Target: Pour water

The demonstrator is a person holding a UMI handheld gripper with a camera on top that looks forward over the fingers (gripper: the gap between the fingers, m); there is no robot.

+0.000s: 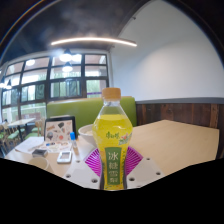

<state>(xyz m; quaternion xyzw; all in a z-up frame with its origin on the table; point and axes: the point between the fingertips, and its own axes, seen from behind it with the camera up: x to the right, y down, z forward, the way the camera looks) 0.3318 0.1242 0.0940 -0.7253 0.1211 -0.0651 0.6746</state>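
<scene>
Gripper view has us looking straight at a bottle [112, 138] with an orange cap and a yellow-green label, standing upright between the two fingers of our gripper [112, 162]. We can see a magenta pad [94, 160] fanning out on each side of it and touching its sides, so we read the fingers as clamped on the bottle. Its base is cut off below, so we can't tell if it rests on the wooden table [175, 140]. Label text is too small to read. Just left sit a white bowl [85, 132], a framed picture [58, 128] and some small clutter we can't make out. Behind is a green bench [75, 108].
</scene>
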